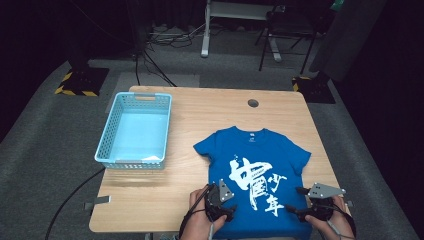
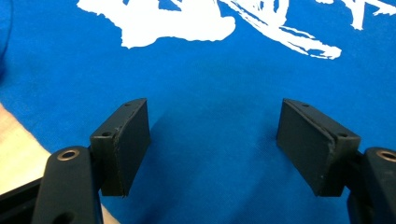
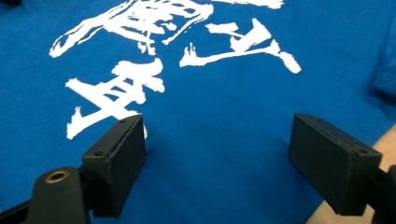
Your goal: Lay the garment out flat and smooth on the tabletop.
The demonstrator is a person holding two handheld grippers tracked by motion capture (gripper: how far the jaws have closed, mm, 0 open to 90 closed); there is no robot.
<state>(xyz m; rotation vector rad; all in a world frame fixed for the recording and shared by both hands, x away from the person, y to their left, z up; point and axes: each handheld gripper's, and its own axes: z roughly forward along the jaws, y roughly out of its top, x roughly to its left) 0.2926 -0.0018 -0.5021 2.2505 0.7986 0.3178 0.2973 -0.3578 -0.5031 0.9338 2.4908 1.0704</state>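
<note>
A blue T-shirt (image 1: pixel 270 145) with white brush lettering lies flat, face up, on the near right part of the wooden table (image 1: pixel 200 110). My left gripper (image 1: pixel 226 209) hovers over the shirt's lower left part, held by a hand at the near edge. In the left gripper view the left gripper (image 2: pixel 215 116) stands open over plain blue T-shirt (image 2: pixel 210 70) cloth, nothing between its pads. My right gripper (image 1: pixel 296 201) sits over the shirt's lower right corner. In the right gripper view the right gripper (image 3: pixel 217 126) is open above the T-shirt (image 3: pixel 224 93), just below the lettering.
A light blue plastic basket (image 1: pixel 131 163) stands on the table's left side, apart from the shirt. A round cable hole (image 1: pixel 253 103) is in the far part of the tabletop. Stands, cables and a desk frame occupy the dark floor behind the table.
</note>
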